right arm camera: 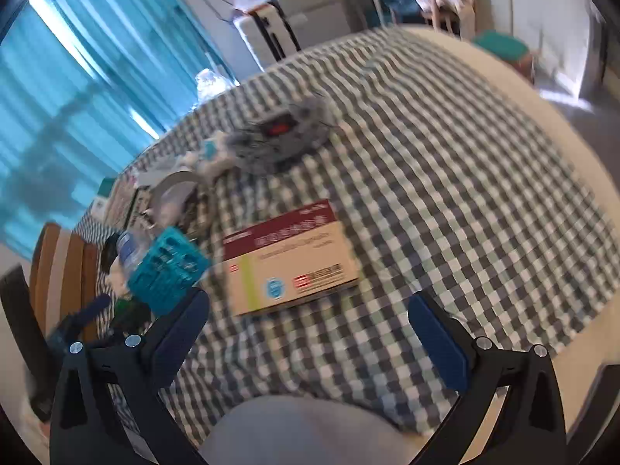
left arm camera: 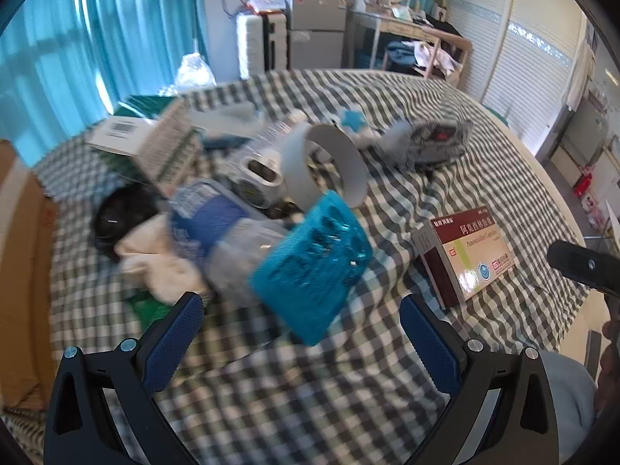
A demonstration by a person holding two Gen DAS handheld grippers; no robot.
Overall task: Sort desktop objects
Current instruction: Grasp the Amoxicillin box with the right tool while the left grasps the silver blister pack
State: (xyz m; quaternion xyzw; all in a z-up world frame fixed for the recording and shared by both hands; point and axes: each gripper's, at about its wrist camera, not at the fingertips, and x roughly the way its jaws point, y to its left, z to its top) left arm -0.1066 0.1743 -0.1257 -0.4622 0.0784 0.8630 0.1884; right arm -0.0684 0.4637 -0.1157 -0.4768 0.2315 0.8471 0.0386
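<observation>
Left wrist view: left tongs (left arm camera: 302, 310) spread wide, nothing between them, hovering over the checkered table (left arm camera: 348, 387). A teal blister pack (left arm camera: 310, 267) lies just ahead, leaning on a plastic bottle (left arm camera: 221, 228) in the clutter pile; it's blurry. The medicine box (left arm camera: 465, 255) sits apart, to the right.

Right wrist view: right tongs (right arm camera: 308, 319) also wide and empty, medicine box (right arm camera: 290, 259) just ahead of them.

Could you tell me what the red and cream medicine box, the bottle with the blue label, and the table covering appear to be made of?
Medicine box: printed cardboard, slightly glossy, with crisp folded edges. Bottle: clear thin plastic, judging by its see-through wall under a blue film label; blur leaves the finish open. Table covering: matte woven cloth in a grey-white check, with soft wrinkles.
</observation>
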